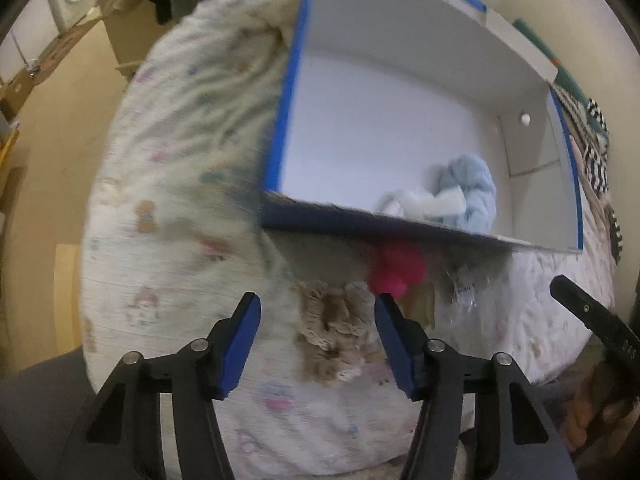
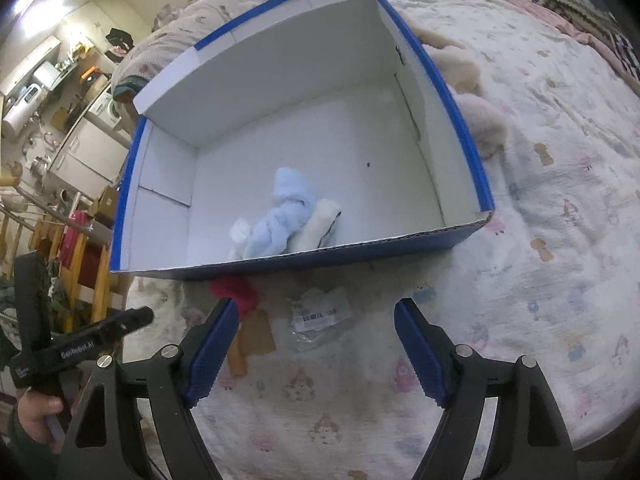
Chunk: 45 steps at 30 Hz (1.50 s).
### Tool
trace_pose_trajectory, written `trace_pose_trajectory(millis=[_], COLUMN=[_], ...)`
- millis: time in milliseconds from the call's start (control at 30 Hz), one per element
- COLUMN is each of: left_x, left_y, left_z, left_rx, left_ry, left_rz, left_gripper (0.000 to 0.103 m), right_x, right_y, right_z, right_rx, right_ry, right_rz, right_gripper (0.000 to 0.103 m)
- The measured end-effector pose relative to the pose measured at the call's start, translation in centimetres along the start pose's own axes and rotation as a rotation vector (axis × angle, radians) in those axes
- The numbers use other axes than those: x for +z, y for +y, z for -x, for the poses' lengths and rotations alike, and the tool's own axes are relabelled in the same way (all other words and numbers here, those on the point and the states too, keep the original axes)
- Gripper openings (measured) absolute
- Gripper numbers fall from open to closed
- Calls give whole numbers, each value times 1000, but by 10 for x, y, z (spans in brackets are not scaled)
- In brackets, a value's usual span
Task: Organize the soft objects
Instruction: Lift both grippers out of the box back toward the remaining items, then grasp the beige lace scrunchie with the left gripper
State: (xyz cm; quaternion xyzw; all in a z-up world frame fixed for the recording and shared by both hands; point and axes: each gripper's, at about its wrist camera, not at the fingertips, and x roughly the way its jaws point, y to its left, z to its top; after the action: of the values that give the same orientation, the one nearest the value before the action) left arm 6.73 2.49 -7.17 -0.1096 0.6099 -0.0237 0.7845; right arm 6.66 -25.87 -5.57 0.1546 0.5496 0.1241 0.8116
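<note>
A blue-edged white cardboard box [image 1: 360, 128] [image 2: 304, 96] sits on a printed bedspread. Inside it lie a light blue soft bundle [image 1: 468, 188] [image 2: 284, 216] and a white soft piece [image 1: 432, 204] [image 2: 320, 228]. A brown fuzzy soft object [image 1: 332, 336] lies on the bed between the fingers of my open left gripper [image 1: 318, 340]. A pink soft object [image 1: 396, 268] [image 2: 234, 290] lies against the box's near wall. My right gripper [image 2: 314, 354] is open and empty above the bedspread, just in front of the box.
A clear plastic packet with a barcode [image 2: 318, 316] and a tan card tag [image 2: 252, 338] lie before the box. Cream plush items [image 2: 468, 92] lie right of the box. The bed edge drops off to the left toward cluttered furniture [image 2: 60, 128].
</note>
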Motion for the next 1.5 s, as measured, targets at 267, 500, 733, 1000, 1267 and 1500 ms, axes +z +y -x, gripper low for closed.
trace_pose_trajectory(millis=[267, 500, 733, 1000, 1267, 1500], left_x=[6, 15, 15, 14, 10, 9], left_y=[-8, -12, -28, -37, -20, 10], left_z=[-27, -44, -58, -46, -24, -40], left_rx=[-68, -58, 9, 21, 3, 34], left_ry=[93, 128, 165, 117, 60, 116], left_rz=[35, 79, 14, -17, 28, 142], left_gripper=[46, 41, 17, 3, 3, 27], right_x=[-3, -3, -2, 0, -2, -4], right_y=[1, 2, -7, -5, -3, 4], right_z=[-11, -9, -10, -9, -12, -18], right_rx=[-5, 21, 35, 43, 41, 19], right_ry=[41, 37, 48, 45, 57, 75], right_rz=[15, 27, 1, 4, 2, 29], right_gripper=[85, 85, 85, 85, 85, 85])
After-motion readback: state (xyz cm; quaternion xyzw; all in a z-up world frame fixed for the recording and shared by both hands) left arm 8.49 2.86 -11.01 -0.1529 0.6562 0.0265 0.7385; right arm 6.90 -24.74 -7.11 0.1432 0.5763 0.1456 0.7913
